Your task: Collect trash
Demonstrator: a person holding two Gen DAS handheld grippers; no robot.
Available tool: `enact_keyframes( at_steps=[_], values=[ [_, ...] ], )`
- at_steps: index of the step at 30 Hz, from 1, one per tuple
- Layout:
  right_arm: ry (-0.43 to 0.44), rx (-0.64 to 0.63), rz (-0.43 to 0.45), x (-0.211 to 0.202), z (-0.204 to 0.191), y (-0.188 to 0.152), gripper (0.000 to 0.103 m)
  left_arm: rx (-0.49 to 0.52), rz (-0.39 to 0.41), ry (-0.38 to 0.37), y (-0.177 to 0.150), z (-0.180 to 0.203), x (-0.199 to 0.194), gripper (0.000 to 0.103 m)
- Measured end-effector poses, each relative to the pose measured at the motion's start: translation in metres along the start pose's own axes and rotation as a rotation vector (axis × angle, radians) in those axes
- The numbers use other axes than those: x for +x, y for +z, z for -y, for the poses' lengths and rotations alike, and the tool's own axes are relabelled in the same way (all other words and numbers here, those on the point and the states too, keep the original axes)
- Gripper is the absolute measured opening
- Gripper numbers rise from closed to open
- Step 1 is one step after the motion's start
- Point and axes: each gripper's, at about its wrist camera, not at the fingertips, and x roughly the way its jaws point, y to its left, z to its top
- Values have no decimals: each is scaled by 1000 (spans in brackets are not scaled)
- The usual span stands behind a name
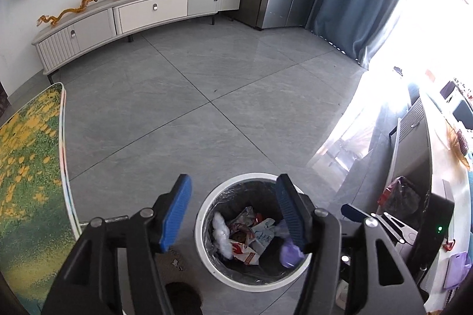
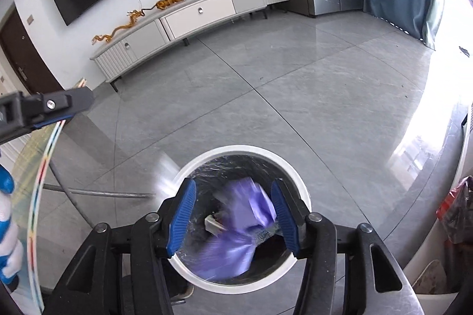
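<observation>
Drop step in hand. Both grippers hang over the white-rimmed trash bin on the grey floor. Left gripper: jaws apart, nothing between them. Right gripper: jaws spread, pads not pressing on anything; the purple wrapper shows blurred between them, apparently falling into the bin. In the left view the purple piece sits at the bin's right inner side, next to white and red wrappers already inside. Next, by my read: lift both clear and look for remaining litter, likely on the floral-topped bench at left.
</observation>
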Motion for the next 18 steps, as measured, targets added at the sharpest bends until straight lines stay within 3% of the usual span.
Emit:
enact_keyframes(
  at_steps=[8,10,18],
  values=[
    [12,-5,52,-33,-15,3,58,-7,82,50,-8,-17,-63,58],
    [25,-34,84,-50,-29,7,63,-14,109,77,-13,-24,-84,58],
    [115,-161,181,-106,-102,13,78,-49,224,267,-53,-63,-179,66]
  ],
)
